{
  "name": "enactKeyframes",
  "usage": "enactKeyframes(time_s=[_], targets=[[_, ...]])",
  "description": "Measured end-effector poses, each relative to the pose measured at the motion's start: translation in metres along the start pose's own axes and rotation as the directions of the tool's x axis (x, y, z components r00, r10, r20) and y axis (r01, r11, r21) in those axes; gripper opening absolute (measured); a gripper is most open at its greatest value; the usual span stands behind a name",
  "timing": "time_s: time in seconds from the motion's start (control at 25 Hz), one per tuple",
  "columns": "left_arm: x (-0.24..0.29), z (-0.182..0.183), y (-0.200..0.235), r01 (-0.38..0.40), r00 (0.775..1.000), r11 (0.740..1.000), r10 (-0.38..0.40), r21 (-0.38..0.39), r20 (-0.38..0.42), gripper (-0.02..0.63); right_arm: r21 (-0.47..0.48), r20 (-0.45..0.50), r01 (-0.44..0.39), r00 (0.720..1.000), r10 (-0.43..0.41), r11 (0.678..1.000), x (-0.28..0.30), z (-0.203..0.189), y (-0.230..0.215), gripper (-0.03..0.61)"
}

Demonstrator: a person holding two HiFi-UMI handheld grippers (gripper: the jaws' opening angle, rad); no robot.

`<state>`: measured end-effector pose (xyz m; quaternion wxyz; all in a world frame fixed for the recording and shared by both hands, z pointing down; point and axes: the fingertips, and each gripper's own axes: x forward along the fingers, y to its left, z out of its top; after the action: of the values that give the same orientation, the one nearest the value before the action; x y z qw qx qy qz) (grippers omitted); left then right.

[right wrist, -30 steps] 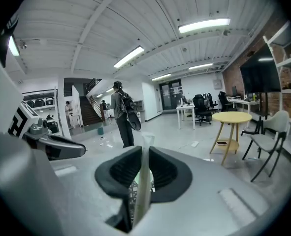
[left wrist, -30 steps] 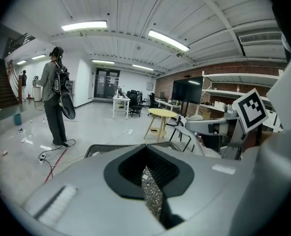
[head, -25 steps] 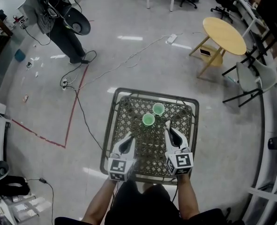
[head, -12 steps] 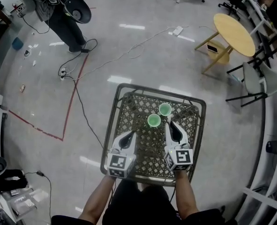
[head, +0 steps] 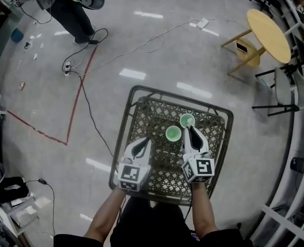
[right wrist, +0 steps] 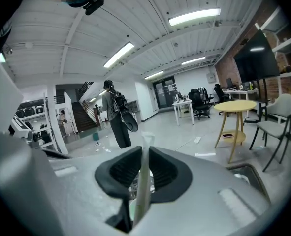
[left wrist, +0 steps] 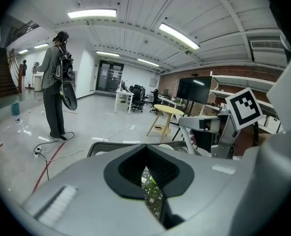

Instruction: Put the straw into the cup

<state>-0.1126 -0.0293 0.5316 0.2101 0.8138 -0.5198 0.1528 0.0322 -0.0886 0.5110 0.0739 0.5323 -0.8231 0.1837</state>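
Two green cups stand on the lattice-topped metal table (head: 131, 103), a near cup (head: 173, 134) and a far cup (head: 187, 120). My right gripper (head: 189, 130) hovers just right of the near cup, its tips close below the far one. In the right gripper view this gripper (right wrist: 140, 181) is shut on a pale straw (right wrist: 145, 154), which stands upright between the pads. My left gripper (head: 143, 142) hangs over the table's left half, apart from the cups. In the left gripper view its jaws (left wrist: 149, 178) are shut with nothing in them.
A person (head: 64, 1) stands at the far left on the floor. Cables (head: 92, 120) and a red tape line (head: 74, 115) run left of the table. A round wooden table (head: 269, 29) and a chair (head: 288, 89) stand at the right.
Both grippers have moved forward over the table. The right one, still holding the straw, has drawn up beside the near cup.
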Motion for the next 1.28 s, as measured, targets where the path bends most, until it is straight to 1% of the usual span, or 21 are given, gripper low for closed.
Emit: enactKeyframes(time_s=[0.68,0.96,1.28], targets=[[0.039,-0.026,0.028,-0.016,0.998,0.999,0.013,-0.052,-0.057,0.007,0.031,-0.044,-0.028,0.999,0.03,0.999,0.068,-0.028,-0.007,0.052],[0.047,-0.04,0.033,-0.014,0.997,0.998,0.009,-0.066,-0.082,0.006,0.04,-0.037,-0.015,0.999,0.017,0.999,0.081,-0.041,-0.011,0.052],[0.054,-0.057,0.042,-0.018,0.994,0.996,0.009,-0.084,-0.105,0.006,0.035,-0.05,-0.011,0.999,0.012,0.999,0.093,-0.06,-0.014,0.054]])
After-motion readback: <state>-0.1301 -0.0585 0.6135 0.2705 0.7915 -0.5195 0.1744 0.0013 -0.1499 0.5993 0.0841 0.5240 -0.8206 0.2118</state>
